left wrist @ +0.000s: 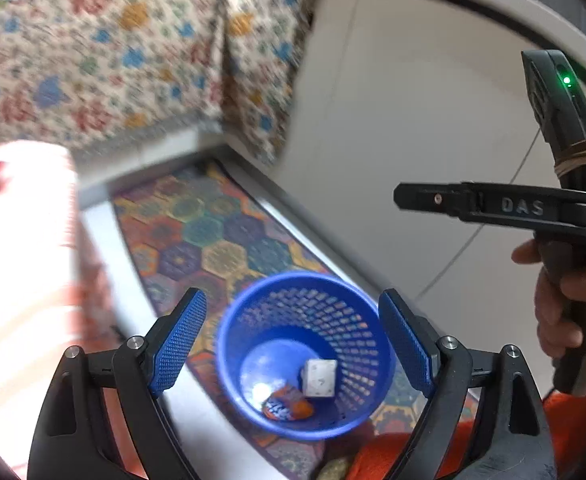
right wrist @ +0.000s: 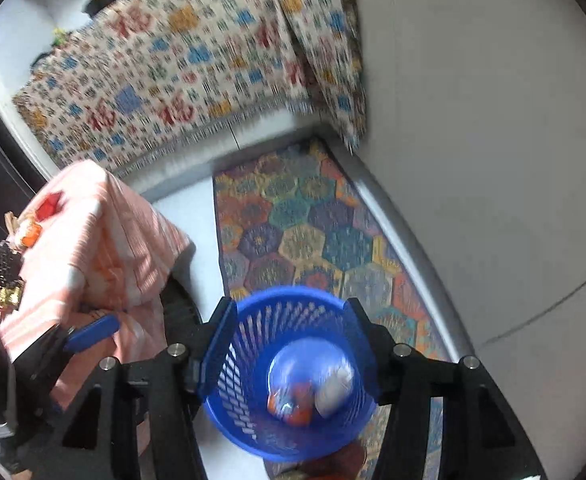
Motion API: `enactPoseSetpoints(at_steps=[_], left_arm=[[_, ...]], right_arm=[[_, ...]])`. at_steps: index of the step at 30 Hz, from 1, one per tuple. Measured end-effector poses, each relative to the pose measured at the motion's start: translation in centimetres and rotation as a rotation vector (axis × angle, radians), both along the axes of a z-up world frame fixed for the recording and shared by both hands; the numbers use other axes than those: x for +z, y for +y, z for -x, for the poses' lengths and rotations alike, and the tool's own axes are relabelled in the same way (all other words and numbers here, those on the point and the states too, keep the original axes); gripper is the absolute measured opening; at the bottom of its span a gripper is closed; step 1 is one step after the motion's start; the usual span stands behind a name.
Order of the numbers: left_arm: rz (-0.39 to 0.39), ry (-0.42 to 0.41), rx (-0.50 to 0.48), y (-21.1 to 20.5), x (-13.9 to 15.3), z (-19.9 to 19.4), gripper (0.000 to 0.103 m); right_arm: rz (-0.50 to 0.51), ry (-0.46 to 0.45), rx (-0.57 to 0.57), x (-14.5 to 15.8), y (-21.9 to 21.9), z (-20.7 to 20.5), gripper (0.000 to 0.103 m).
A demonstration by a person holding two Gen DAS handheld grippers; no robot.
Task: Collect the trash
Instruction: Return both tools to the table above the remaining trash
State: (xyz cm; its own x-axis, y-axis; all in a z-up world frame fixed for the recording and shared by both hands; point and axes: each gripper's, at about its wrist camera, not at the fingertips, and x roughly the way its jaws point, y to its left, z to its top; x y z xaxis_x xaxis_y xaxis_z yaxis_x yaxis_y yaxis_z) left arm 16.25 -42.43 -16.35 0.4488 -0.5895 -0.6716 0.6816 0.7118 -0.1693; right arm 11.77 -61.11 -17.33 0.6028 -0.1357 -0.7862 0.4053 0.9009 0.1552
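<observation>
A blue mesh trash basket (left wrist: 347, 320) stands on the floor below my left gripper (left wrist: 293, 340), which is open and empty above it. Inside lie a crumpled white paper (left wrist: 320, 378) and an orange-blue wrapper (left wrist: 287, 404). In the right wrist view my right gripper (right wrist: 289, 354) is open and empty, its fingers on either side of the basket (right wrist: 253, 360) from above; the white paper (right wrist: 335, 390) and wrapper (right wrist: 291, 402) show inside. The right gripper's body (left wrist: 565, 204) shows at the right of the left wrist view.
A hexagon-patterned rug (right wrist: 293, 232) lies under the basket. A table with a pink striped cloth (right wrist: 93, 248) stands to the left, with small wrappers (right wrist: 27, 234) at its far-left edge. A floral-covered sofa (right wrist: 193, 72) is behind. White tiled floor (right wrist: 493, 160) lies to the right.
</observation>
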Motion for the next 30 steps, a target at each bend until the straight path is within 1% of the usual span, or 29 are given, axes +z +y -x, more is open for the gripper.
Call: enactPoseSetpoints(at_steps=[2, 4, 5, 6, 9, 13, 15, 17, 20, 23, 25, 27, 30], left_arm=[[-0.006, -0.041, 0.042, 2.3, 2.1, 1.4, 0.095], [-0.013, -0.076, 0.091, 4.4, 3.6, 2.4, 0.100], [-0.020, -0.092, 0.125, 6.3, 4.6, 3.0, 0.100], [-0.029, -0.091, 0.136, 7.3, 5.0, 3.3, 0.100], [-0.092, -0.093, 0.185, 11.8, 5.8, 4.2, 0.100], [-0.136, -0.073, 0.281, 18.2, 5.3, 4.4, 0.100], [-0.169, -0.078, 0.348, 21.6, 4.5, 4.2, 0.100], [-0.199, -0.073, 0.423, 25.2, 3.6, 3.7, 0.100], [-0.219, -0.061, 0.511, 29.3, 2.7, 2.6, 0.100], [-0.236, -0.020, 0.543, 32.1, 1.9, 1.3, 0.100], [-0.247, -0.005, 0.559, 33.9, 1.4, 0.6, 0.100], [-0.250, 0.004, 0.572, 35.4, 1.0, 0.2, 0.100], [-0.245, 0.029, 0.584, 37.2, 0.3, 0.0, 0.100]], right_arm=[[0.058, -0.061, 0.017, 2.2, 1.5, 0.2, 0.056], [0.097, -0.104, 0.034, 3.8, 3.0, 0.3, 0.057], [0.113, -0.122, 0.044, 4.4, 3.9, 0.4, 0.057], [0.137, -0.147, 0.066, 5.3, 5.4, 0.5, 0.057], [0.180, -0.194, 0.138, 7.0, 9.3, 0.3, 0.058], [0.215, -0.221, 0.271, 8.0, 15.4, -0.9, 0.059], [0.199, -0.218, 0.332, 8.0, 18.1, -1.5, 0.059], [0.160, -0.204, 0.404, 7.6, 21.2, -2.3, 0.059], [0.107, -0.170, 0.519, 6.6, 26.5, -3.6, 0.059], [0.068, -0.129, 0.583, 4.8, 30.1, -4.2, 0.059], [0.083, -0.085, 0.621, 3.1, 32.6, -4.9, 0.059], [0.097, -0.052, 0.638, 1.9, 33.9, -5.8, 0.059], [0.123, -0.023, 0.635, 0.7, 34.4, -6.9, 0.059]])
